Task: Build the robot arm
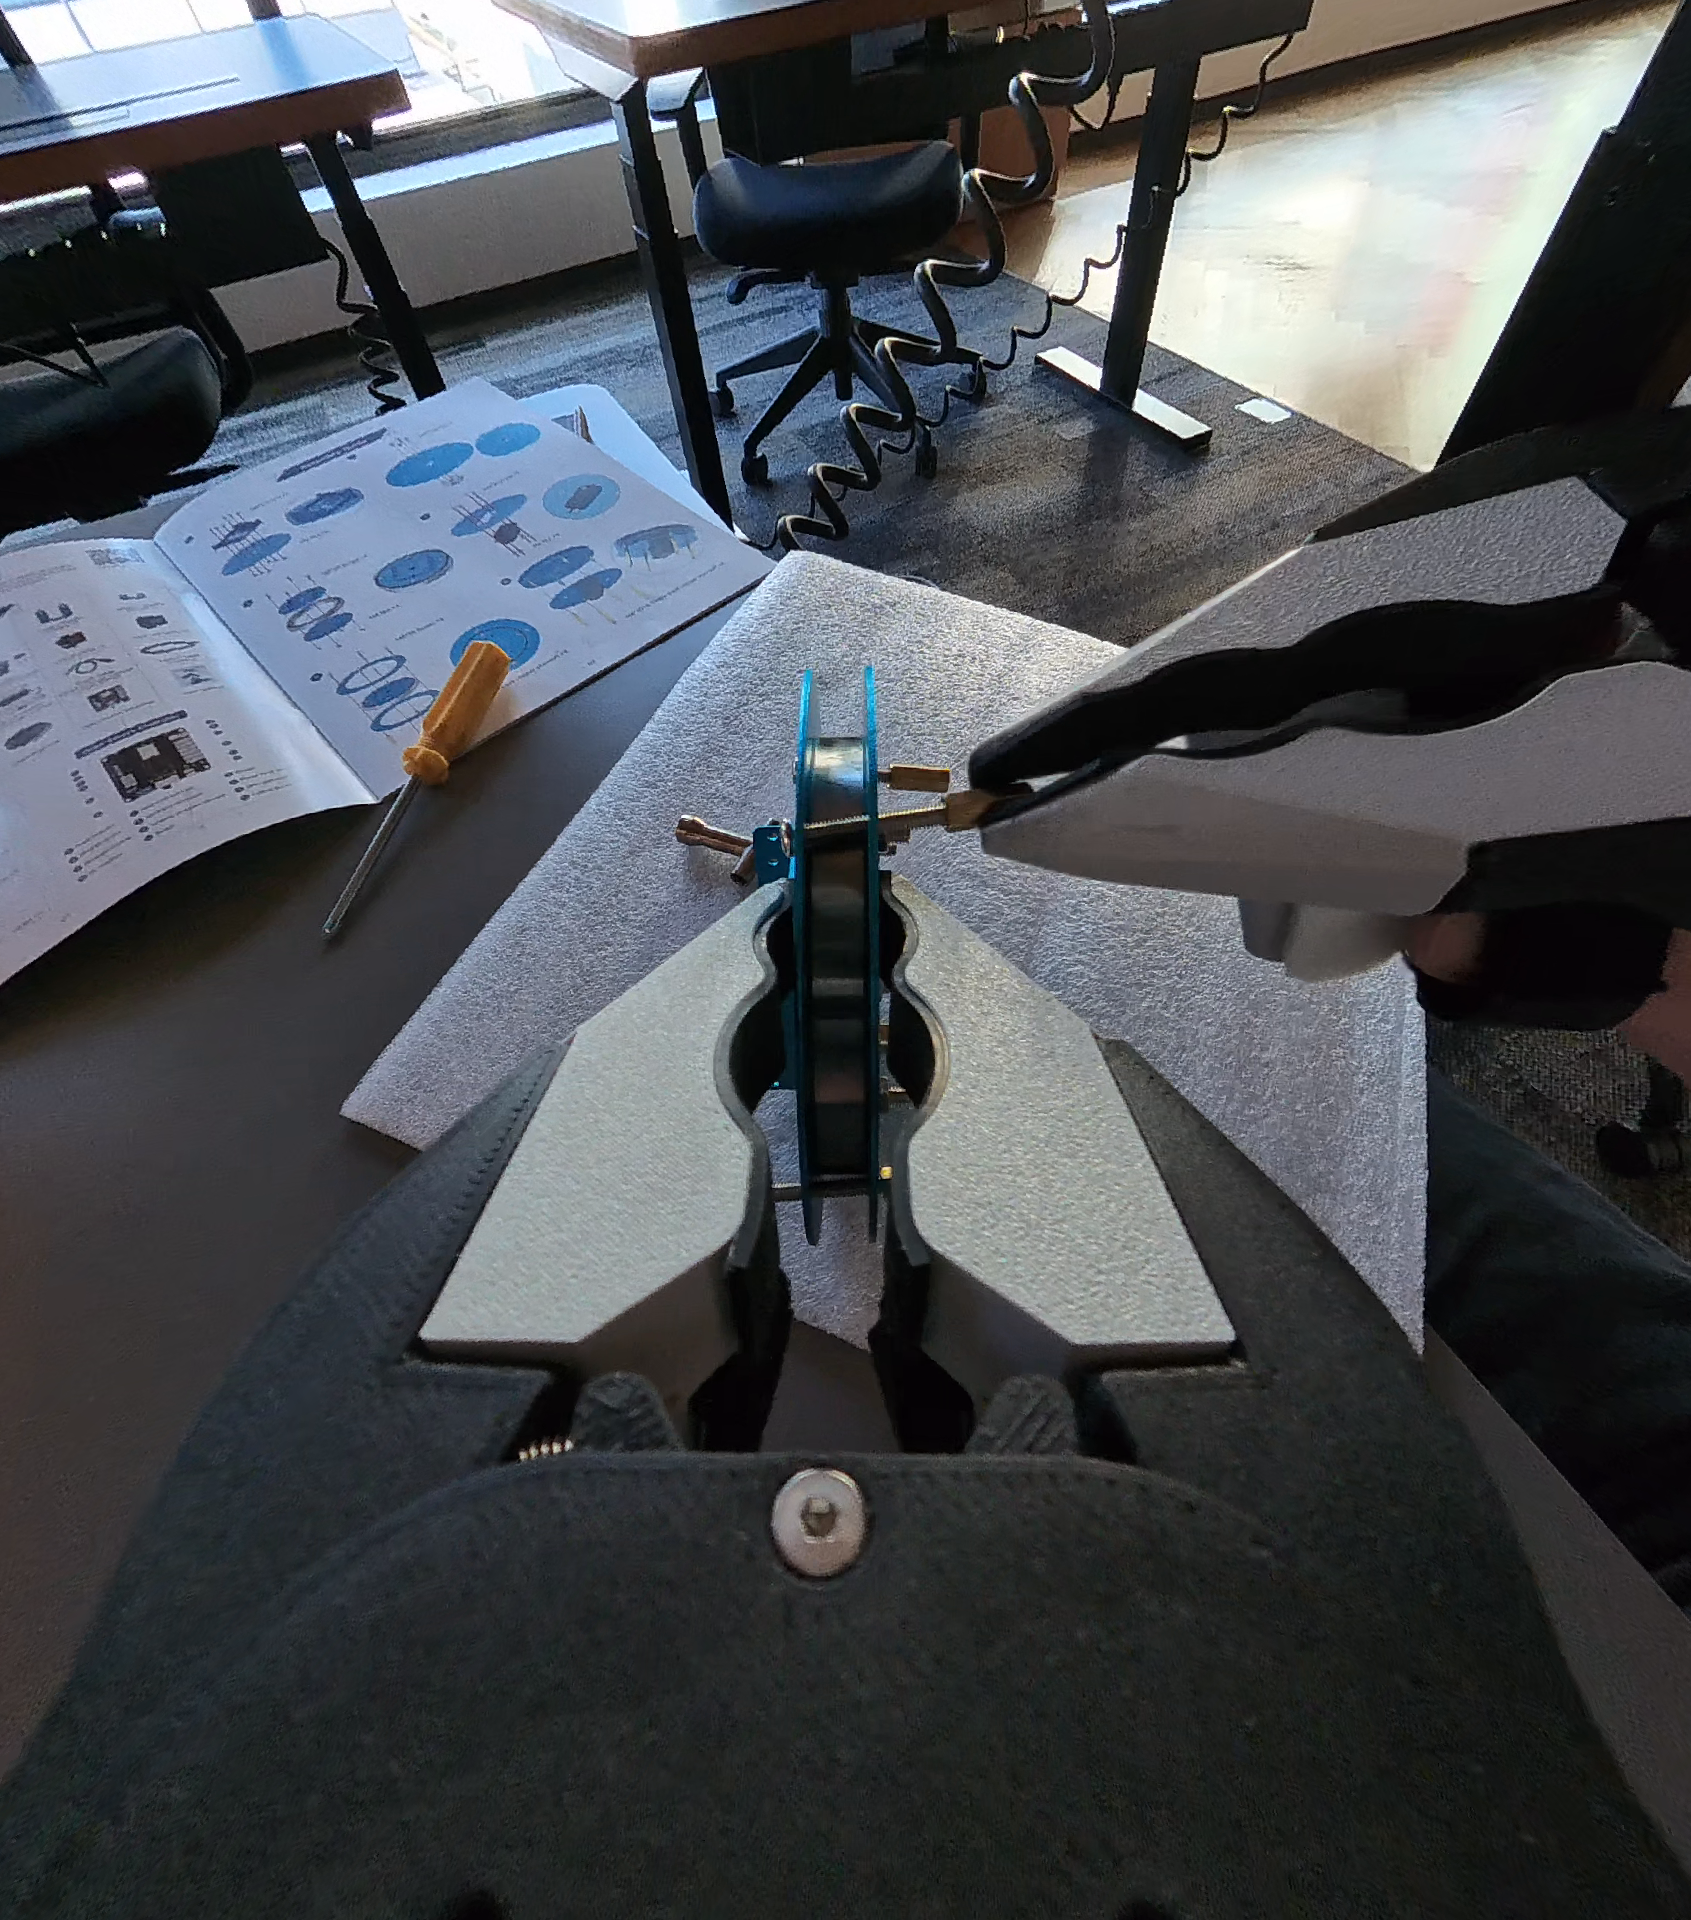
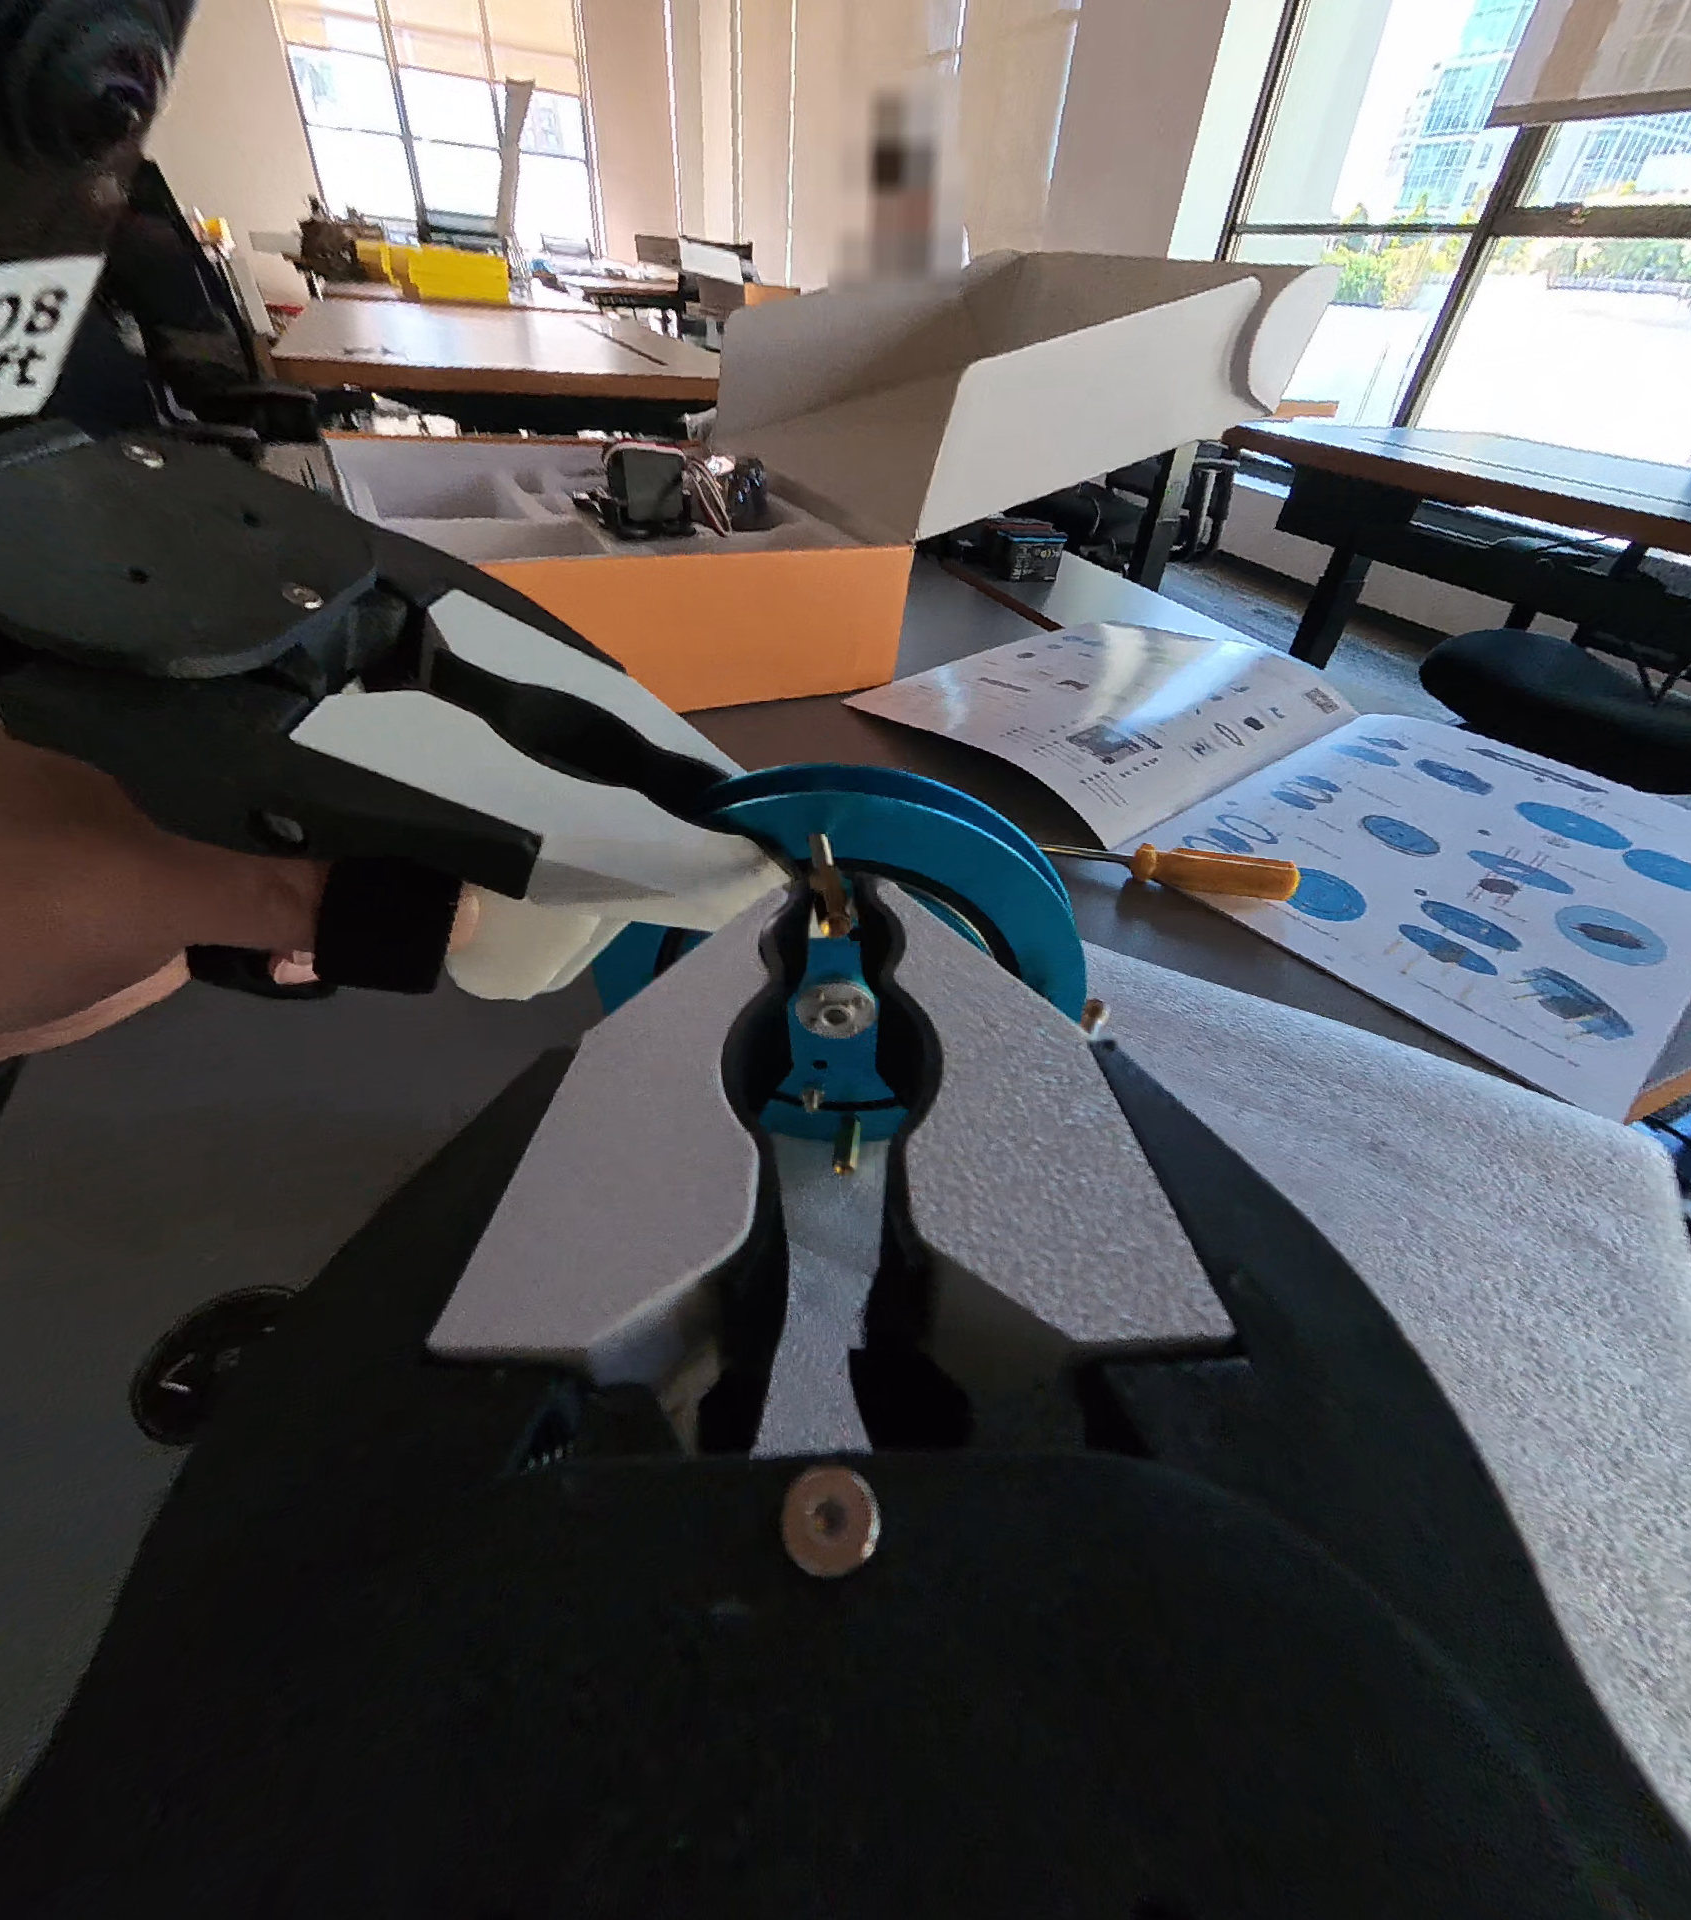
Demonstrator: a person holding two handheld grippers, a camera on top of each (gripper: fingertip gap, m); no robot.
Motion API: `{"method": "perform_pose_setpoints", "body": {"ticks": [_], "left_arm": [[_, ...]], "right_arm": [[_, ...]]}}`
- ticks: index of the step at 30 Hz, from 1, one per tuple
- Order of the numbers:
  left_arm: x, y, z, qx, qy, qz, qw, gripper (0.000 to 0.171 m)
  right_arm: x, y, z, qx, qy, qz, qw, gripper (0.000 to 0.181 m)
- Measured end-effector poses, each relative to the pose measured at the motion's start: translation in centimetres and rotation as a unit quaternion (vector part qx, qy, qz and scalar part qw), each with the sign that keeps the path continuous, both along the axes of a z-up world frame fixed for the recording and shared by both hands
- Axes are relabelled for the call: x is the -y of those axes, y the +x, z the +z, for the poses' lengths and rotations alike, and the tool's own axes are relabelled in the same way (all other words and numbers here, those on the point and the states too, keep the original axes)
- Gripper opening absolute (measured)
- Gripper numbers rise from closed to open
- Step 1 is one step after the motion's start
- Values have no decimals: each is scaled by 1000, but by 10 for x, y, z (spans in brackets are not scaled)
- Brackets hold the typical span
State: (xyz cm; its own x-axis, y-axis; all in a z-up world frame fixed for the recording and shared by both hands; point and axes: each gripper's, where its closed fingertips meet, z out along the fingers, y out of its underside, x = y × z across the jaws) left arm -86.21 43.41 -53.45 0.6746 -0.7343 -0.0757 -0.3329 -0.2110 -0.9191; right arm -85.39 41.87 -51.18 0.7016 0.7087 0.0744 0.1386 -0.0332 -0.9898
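My left gripper (image 1: 833,904) is shut on a blue double-disc assembly (image 1: 833,769) and holds it upright, edge-on, above a white foam sheet (image 1: 1080,935). Brass standoffs stick out of the disc's right face. My right gripper (image 1: 986,805) comes in from the right, shut on one brass standoff (image 1: 960,808) on a threaded rod at the disc. In the right wrist view, my right gripper (image 2: 833,914) pinches that standoff (image 2: 825,878) against the blue disc face (image 2: 966,883). The left gripper (image 2: 747,831) grips the disc's rim from the left.
An orange-handled screwdriver (image 1: 451,717) lies on the open manual (image 1: 197,644) on the dark table, left of the foam. An open orange box (image 2: 716,613) with parts stands farther back. Stools (image 1: 825,208) and desks stand beyond the table edge. Only a small space, under 4 cm, lies between the two pairs of fingers. The orange-handled screwdriver (image 1: 451,717) is about equally far from each gripper, around 25 cm. Look for it in the right wrist view (image 2: 1199,865) too.
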Motion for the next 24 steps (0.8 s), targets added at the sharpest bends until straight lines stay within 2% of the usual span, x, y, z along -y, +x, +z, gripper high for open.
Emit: {"method": "perform_pose_setpoints", "body": {"ticks": [4,5,12,16,24], "left_arm": [[1,0,0,-1,4,-2,1000,12],[1,0,0,-2,7,-2,1000,12],[0,-1,1,21,12,-2,1000,12],[-5,-4,0,8,32,4,999,31],[-1,1,7,-8,88,-38,995,23]], "right_arm": [[0,0,-5,31,3,-10,999,11],[1,-1,-7,39,4,-8,999,4],[4,-4,-6,59,28,-23,998,4],[5,-5,-7,59,39,-29,997,3],[4,-5,-6,40,31,-22,998,4]]}}
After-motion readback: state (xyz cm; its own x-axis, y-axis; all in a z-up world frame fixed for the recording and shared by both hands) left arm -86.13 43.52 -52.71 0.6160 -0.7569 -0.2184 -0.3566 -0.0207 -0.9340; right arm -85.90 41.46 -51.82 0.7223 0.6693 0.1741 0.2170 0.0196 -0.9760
